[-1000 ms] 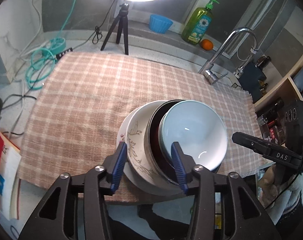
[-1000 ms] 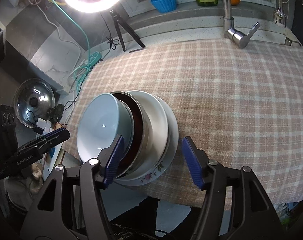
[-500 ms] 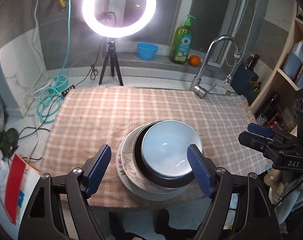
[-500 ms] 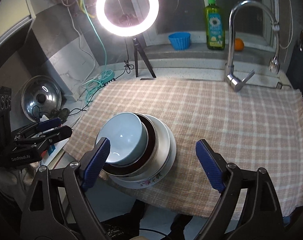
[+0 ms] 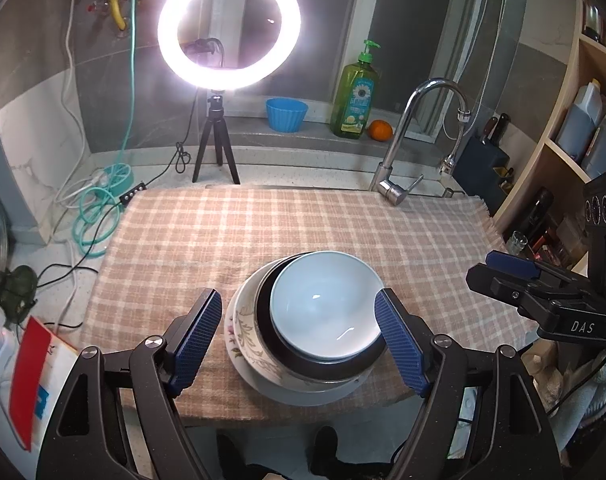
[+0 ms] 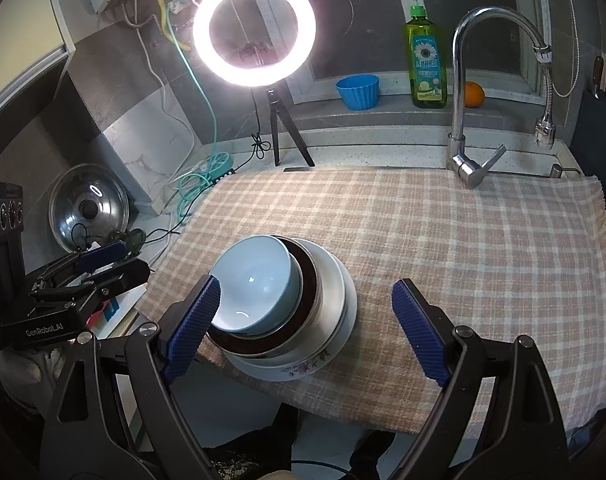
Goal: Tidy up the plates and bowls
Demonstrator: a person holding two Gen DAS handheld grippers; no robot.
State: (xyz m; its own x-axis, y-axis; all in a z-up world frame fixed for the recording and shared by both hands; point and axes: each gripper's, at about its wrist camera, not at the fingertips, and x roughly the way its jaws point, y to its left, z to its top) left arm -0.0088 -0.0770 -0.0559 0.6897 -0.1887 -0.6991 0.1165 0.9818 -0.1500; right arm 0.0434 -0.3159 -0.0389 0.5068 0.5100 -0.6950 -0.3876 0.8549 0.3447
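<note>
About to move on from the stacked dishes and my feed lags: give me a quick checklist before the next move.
1. Left gripper open, holding nothing: ok.
2. Right gripper open, holding nothing: ok.
3. Light blue bowl nested on top of the stack: ok.
4. Dark bowl seated inside the white plates: ok.
5. Stack fully on the checked cloth: not ok, the bottom floral plate overhangs the near edge.
6. Stack steady: cannot tell.
</note>
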